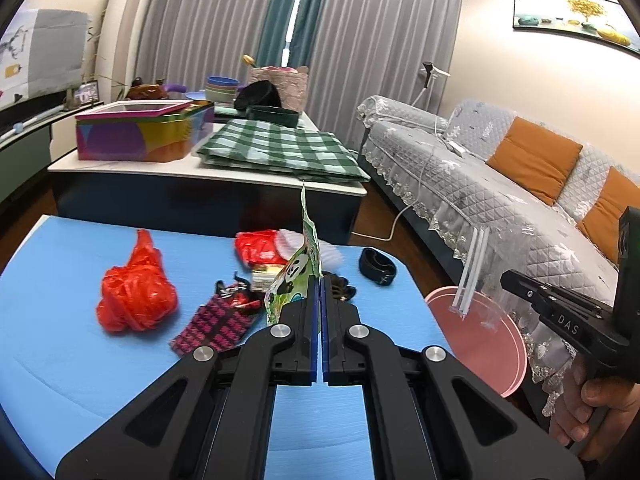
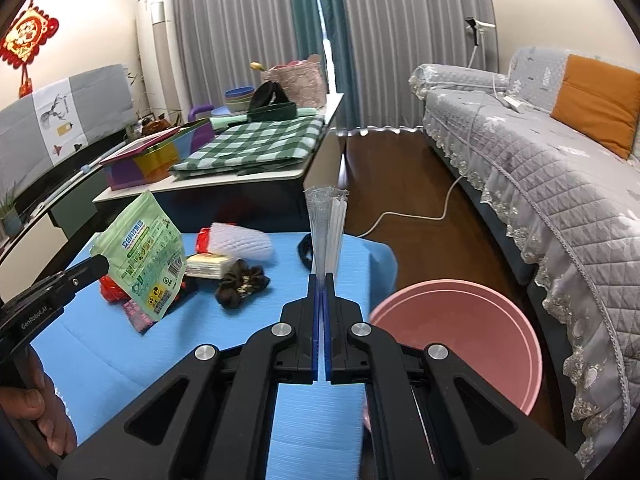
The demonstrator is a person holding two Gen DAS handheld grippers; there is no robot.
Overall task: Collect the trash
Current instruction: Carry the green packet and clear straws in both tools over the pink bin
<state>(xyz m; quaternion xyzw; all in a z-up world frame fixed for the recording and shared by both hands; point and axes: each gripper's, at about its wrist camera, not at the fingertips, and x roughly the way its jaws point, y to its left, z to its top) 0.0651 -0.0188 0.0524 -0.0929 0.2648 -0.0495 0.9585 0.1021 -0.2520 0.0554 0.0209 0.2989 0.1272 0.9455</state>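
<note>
- Left tongs (image 1: 320,280) are clamped on a green pouch (image 1: 294,276), held upright above the blue worktop (image 1: 60,344).
- Right tongs (image 2: 321,278) are clamped on a clear wrapper (image 2: 326,232), upright, by the worktop's right edge.
- A pink bin (image 2: 472,328) stands on the floor just right of the worktop.
- Further on lie a red bag (image 1: 136,292), a patterned sock (image 1: 218,322), a dark scrunchie (image 2: 240,282) and a black strap (image 1: 376,266).
- A checked cloth (image 1: 276,150) lies on the table behind.
</note>
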